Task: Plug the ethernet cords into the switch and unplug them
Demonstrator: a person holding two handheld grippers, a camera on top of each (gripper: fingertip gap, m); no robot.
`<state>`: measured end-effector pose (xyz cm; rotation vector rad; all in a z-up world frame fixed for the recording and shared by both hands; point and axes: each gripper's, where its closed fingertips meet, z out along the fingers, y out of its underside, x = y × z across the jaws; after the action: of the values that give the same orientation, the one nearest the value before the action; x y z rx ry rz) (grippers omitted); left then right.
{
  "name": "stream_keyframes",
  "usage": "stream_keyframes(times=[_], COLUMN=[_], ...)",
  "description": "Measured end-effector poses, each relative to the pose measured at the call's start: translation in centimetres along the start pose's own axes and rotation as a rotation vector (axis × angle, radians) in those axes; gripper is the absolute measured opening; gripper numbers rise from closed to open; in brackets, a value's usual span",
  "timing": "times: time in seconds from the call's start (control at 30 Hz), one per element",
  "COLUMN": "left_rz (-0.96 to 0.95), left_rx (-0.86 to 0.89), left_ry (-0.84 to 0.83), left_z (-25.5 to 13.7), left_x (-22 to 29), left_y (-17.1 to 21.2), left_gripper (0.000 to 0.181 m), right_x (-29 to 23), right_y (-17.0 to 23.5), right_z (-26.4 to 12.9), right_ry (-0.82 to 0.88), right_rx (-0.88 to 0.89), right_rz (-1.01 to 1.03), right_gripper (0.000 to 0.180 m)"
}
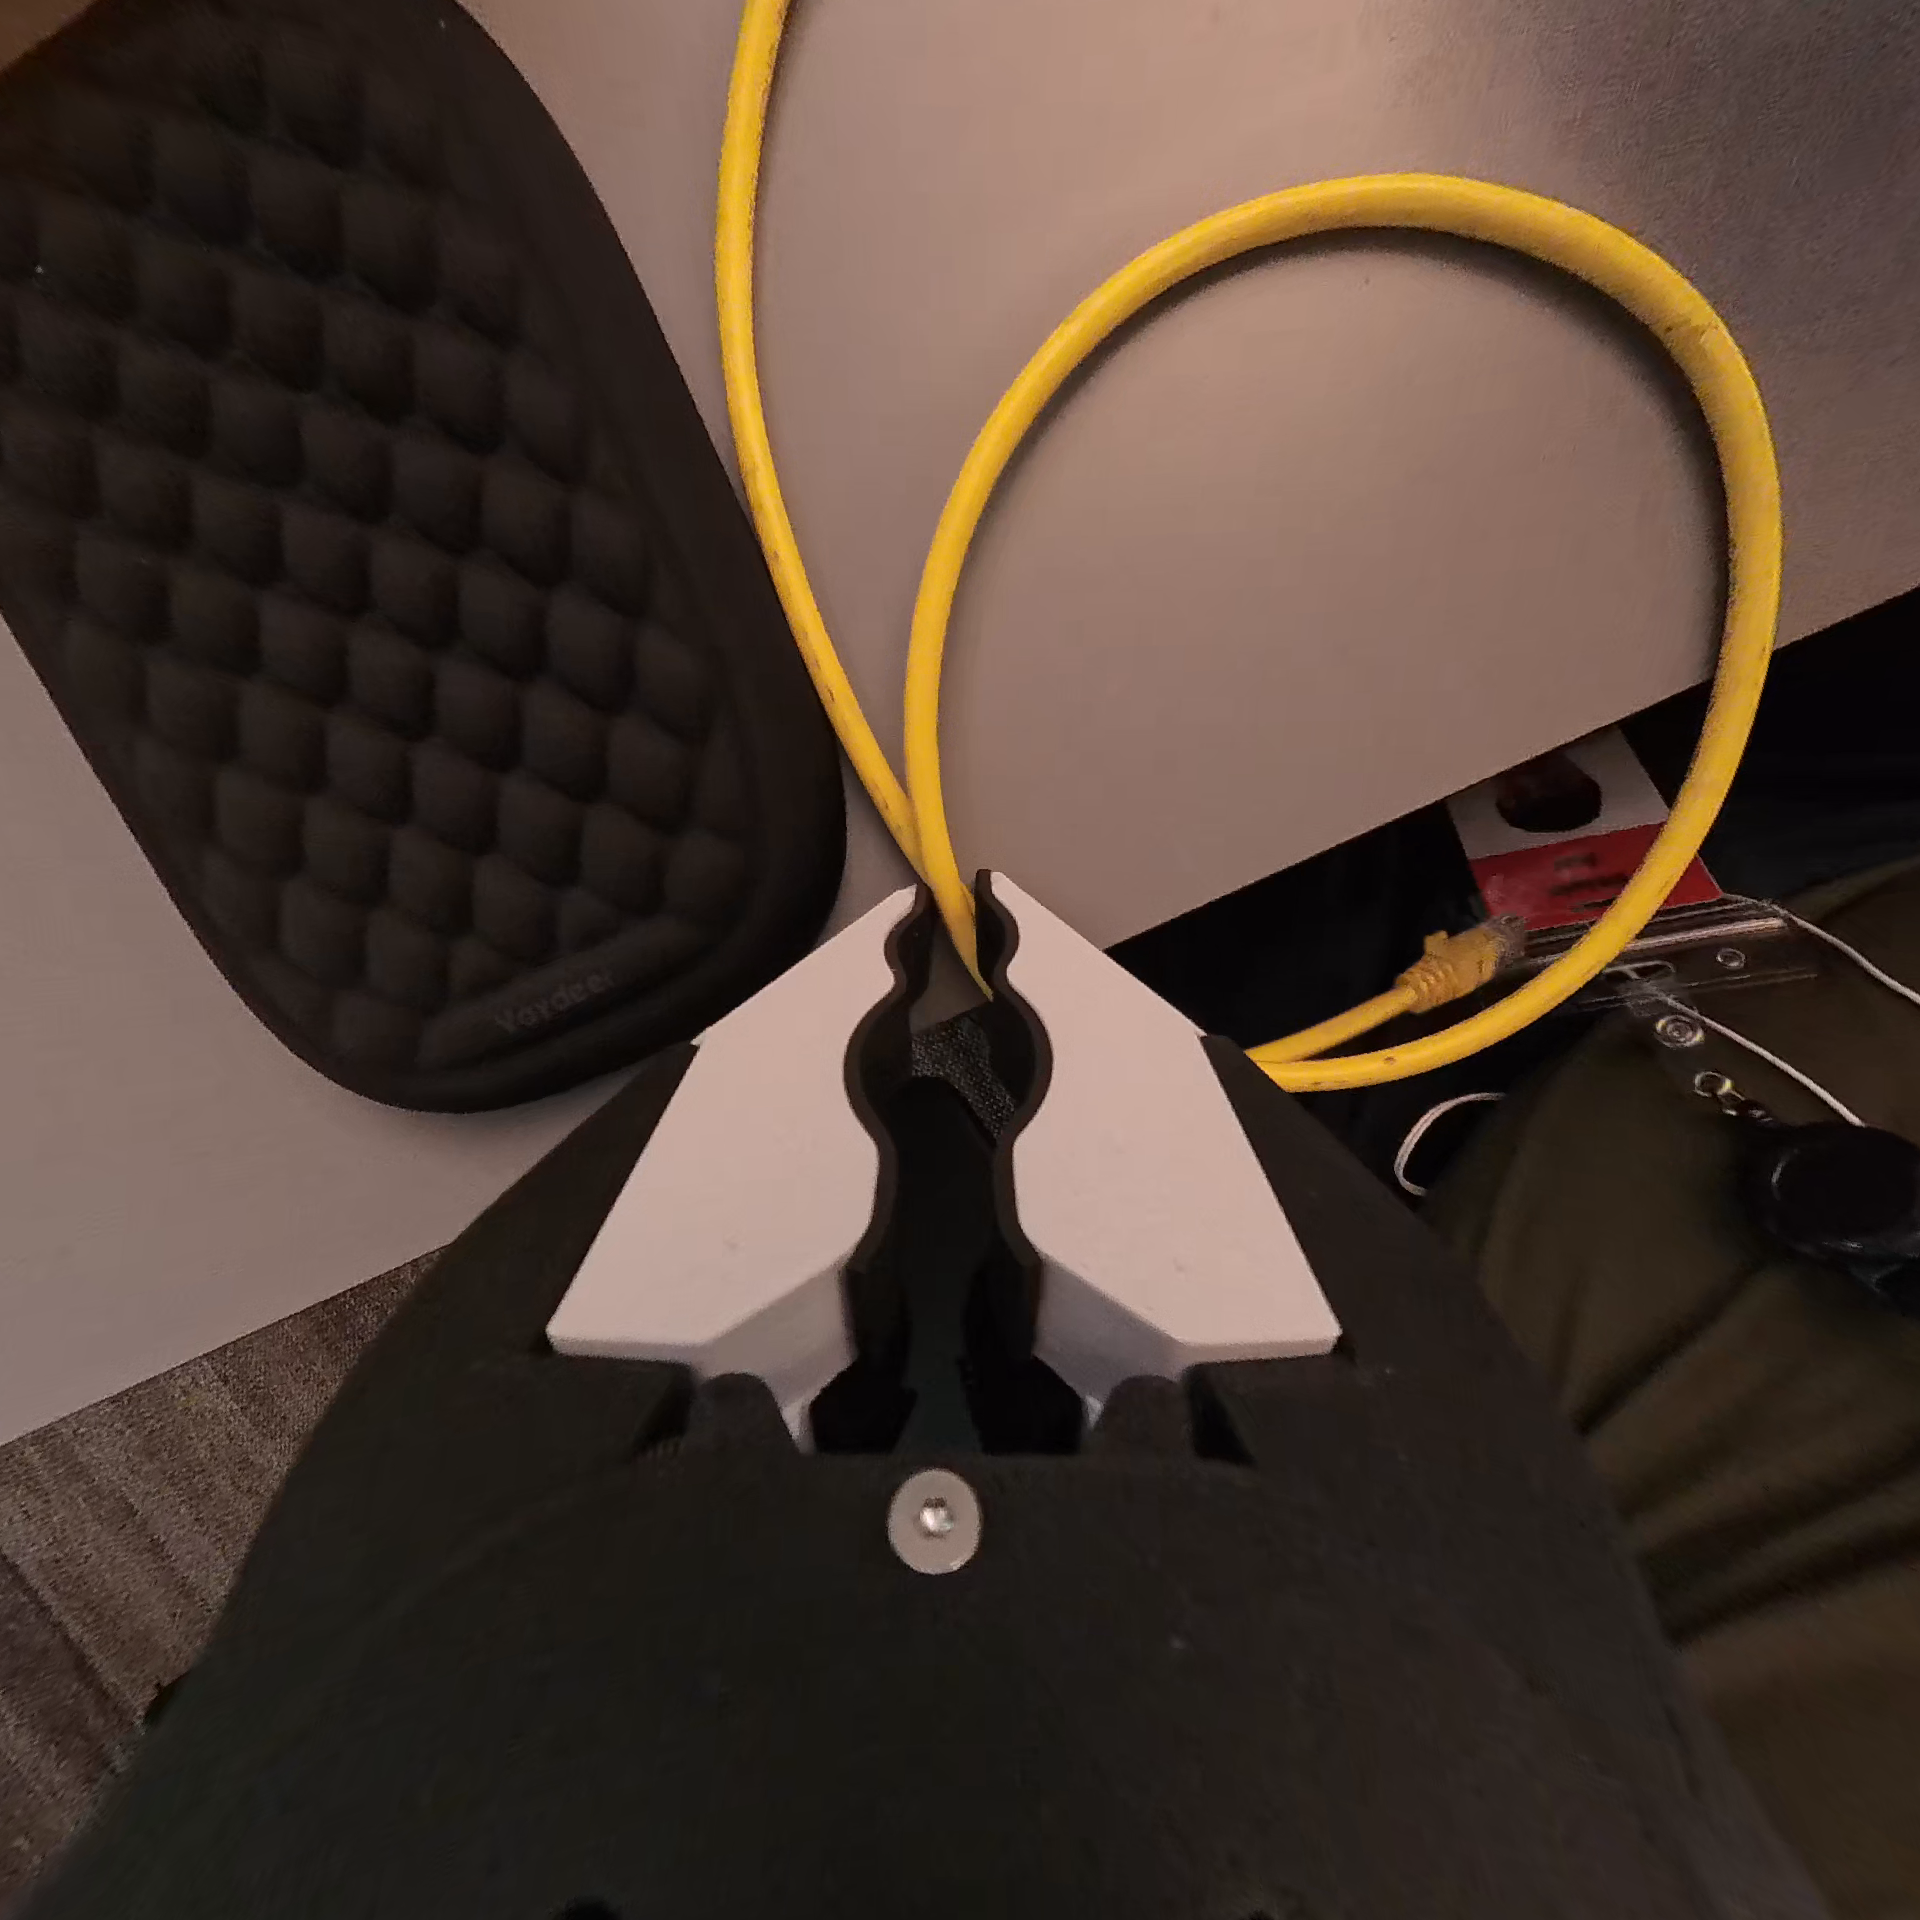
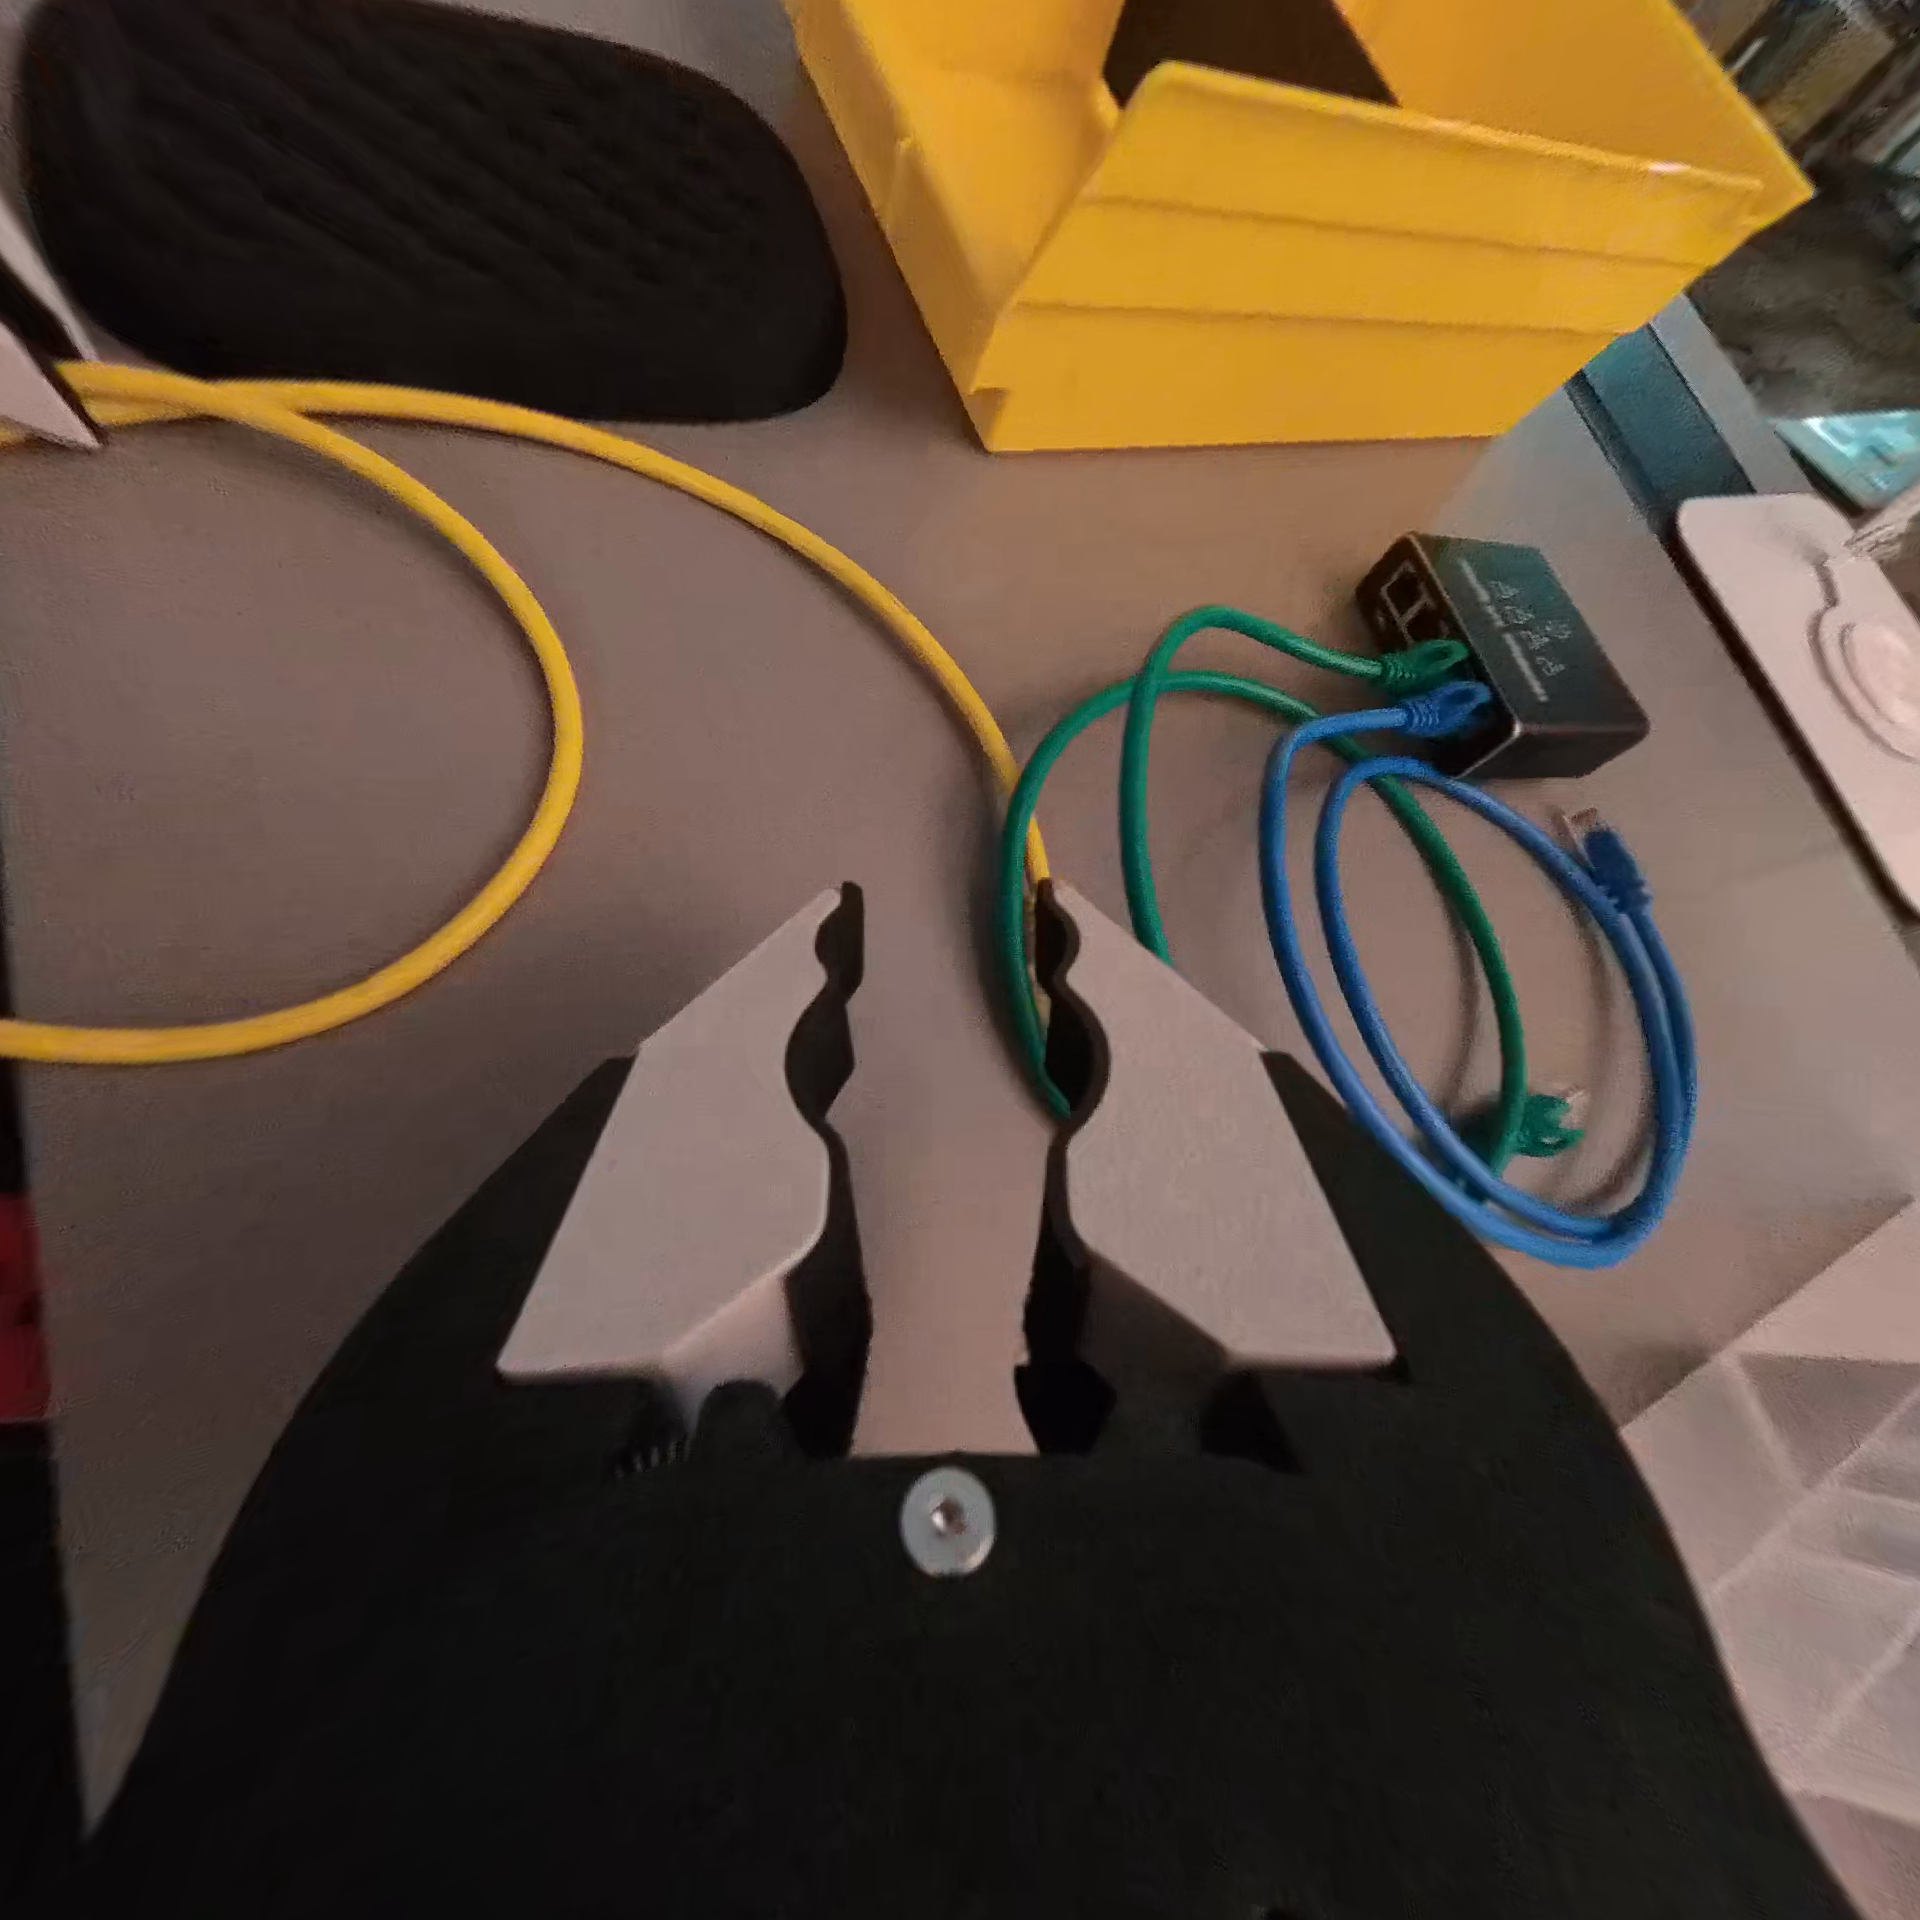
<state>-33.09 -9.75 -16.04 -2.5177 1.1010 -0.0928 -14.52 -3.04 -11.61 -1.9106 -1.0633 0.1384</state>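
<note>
Two hand-held grippers: left hand-held gripper [image 1: 951,902] pinched on crossed strands of yellow ethernet cord [image 1: 1351,208], plug [image 1: 1455,961] dangling past bench [image 1: 1299,623] edge; right hand-held gripper [image 2: 948,906] parted wide, gripping nothing. Green cord [image 2: 1226,629] and blue cord [image 2: 1351,727] plugged into black switch [image 2: 1527,665] on bench, beside yellow bin [image 2: 1299,312].

Dim, warm indoor light; wide-angle views with soft focus.
Edges bow and smear; the yellow bin [image 2: 1299,239] beyond the right gripper's fingertips glares brightest, and the black padded mat [image 1: 343,540] swallows detail.
</note>
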Motion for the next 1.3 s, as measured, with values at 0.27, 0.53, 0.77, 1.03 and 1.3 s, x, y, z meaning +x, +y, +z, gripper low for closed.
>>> stream_keyframes(times=[0.27,0.53,0.77,1.03,1.3], left_rz=[-0.015,-0.028,-0.039,-0.054,-0.04], left_rx=[0.011,0.026,0.036,0.026,0.024], left_ry=[0.021,0.034,0.028,0.015,0.018], left_z=[-0.1,-0.1,0.0,-0.1,0.3], left_x=[-0.1,-0.4,-0.8,-1.5,-0.9], left_y=[0.3,0.4,0.3,0.6,-0.4], left_gripper=[0.007,0.006,0.006,0.005,0.005], right_x=[1.8,2.0,1.4,3.3,-1.2], right_y=[2.0,2.9,2.6,4.0,1.8], right_z=[4.0,1.5,-0.6,-2.4,-2.2], right_ry=[0.162,0.052,-0.238,-0.267,-0.134], right_rx=[-0.2,-0.139,-0.036,-0.097,0.017], right_rz=[-0.159,-0.024,0.299,0.424,0.08], right_gripper=[0.012,0.006,0.005,0.008,0.04])
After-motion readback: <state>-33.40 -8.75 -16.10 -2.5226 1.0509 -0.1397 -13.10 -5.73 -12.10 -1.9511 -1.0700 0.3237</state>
